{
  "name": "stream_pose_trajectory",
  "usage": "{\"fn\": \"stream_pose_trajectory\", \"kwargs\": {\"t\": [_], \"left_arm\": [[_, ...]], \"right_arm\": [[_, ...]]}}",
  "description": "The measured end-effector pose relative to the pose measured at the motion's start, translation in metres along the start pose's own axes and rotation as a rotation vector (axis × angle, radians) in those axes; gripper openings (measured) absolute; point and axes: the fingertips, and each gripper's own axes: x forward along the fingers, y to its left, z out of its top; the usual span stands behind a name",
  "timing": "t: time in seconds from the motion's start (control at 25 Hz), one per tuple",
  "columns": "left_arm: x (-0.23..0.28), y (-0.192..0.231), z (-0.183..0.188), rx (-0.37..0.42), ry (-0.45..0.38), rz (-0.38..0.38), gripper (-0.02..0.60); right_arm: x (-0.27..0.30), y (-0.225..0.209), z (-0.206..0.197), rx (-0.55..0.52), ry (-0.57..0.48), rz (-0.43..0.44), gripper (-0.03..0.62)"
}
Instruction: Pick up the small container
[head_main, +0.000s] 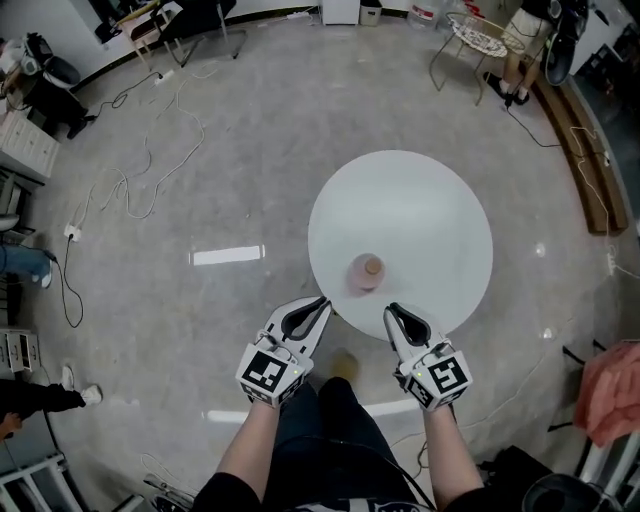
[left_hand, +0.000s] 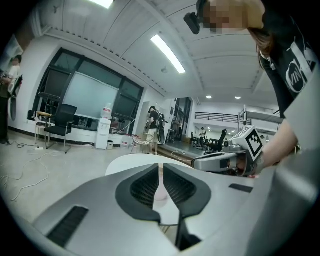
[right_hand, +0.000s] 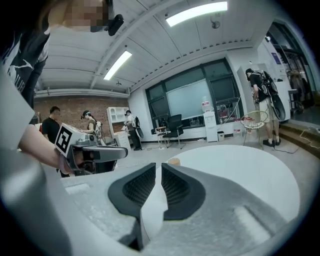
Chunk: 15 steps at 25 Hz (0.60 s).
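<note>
The small container (head_main: 368, 270), pinkish with a tan cap, stands upright near the front edge of the round white table (head_main: 420, 200). My left gripper (head_main: 322, 301) hovers at the table's near rim, left of the container and short of it, jaws shut and empty. My right gripper (head_main: 391, 308) is level with it on the right, jaws close together with nothing between them. In the left gripper view the container (left_hand: 160, 192) shows as a pink sliver through the slit of the gripper (left_hand: 161, 167). In the right gripper view its cap (right_hand: 173, 161) peeks just above the gripper (right_hand: 158, 167).
Cables (head_main: 150, 170) trail over the grey floor at the left. A wire chair (head_main: 480, 40) stands beyond the table and a pink cloth (head_main: 612, 390) hangs at the right. People stand far off in the room (right_hand: 52, 127). My own legs (head_main: 330, 420) are just below the table's rim.
</note>
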Motion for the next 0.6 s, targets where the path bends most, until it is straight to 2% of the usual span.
{"fn": "stream_pose_trajectory", "kwargs": {"t": [0.32, 0.6], "left_arm": [[0.029, 0.014, -0.023, 0.010, -0.001, -0.058, 0.029], [0.052, 0.024, -0.034, 0.037, 0.022, -0.099, 0.029]], "right_arm": [[0.036, -0.018, -0.019, 0.027, 0.007, -0.061, 0.043], [0.057, -0.034, -0.018, -0.031, 0.010, -0.067, 0.083]]}}
